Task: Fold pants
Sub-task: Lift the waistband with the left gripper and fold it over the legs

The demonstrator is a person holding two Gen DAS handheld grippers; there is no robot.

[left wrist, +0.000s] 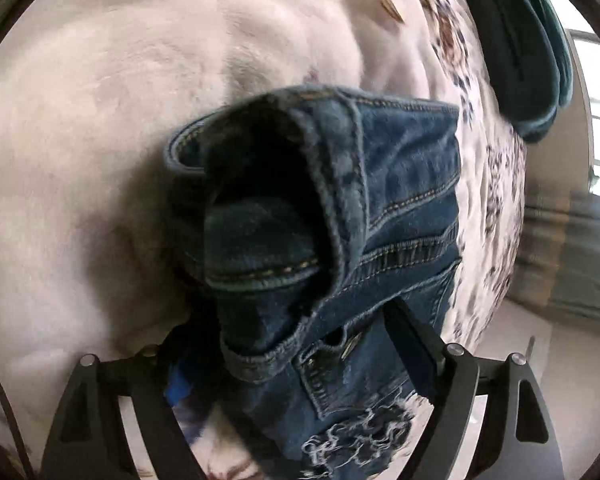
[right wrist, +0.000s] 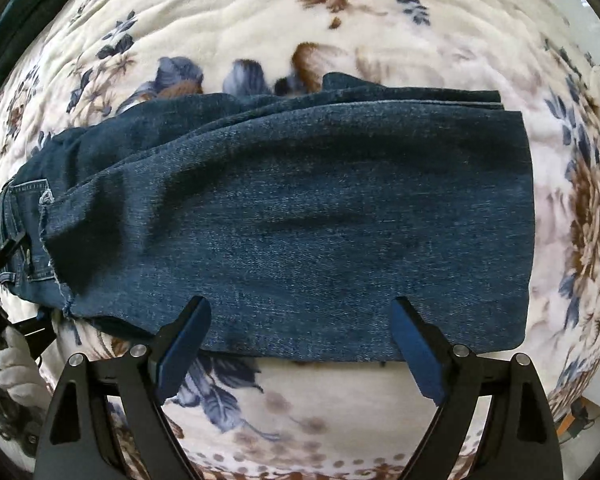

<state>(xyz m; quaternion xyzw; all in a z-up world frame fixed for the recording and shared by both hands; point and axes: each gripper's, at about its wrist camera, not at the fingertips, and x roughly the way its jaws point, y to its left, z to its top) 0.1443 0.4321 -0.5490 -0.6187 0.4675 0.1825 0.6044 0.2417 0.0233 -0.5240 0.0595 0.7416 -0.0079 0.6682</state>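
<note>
The pants (right wrist: pixel 292 216) lie flat on a bed covered by a flowery blanket (right wrist: pixel 340 12). They look folded lengthwise, with 1 leg on top of the other, and the cut leg ends sit over the waist part on the left side.

The left claw (left wrist: pixel 300 344) has a bunch of waist denim between its fingers, near a pocket and a frayed patch. It seems clenched on the pants, but cloth hides the left finger, so I cannot be fully sure. It likely holds that end so it can lift it or keep it from sliding.

The right claw (right wrist: pixel 300 332) is released, with its 2 fingers spread wide. They hang just over the near edge of the pants and hold nothing. I think it waits there to pinch that edge for the next fold.

The right edge of the pants is straight and has bare blanket all around it. There is room to fold across. A dark green cushion (left wrist: pixel 512 40) lies well apart, at the far side of the bed.
</note>
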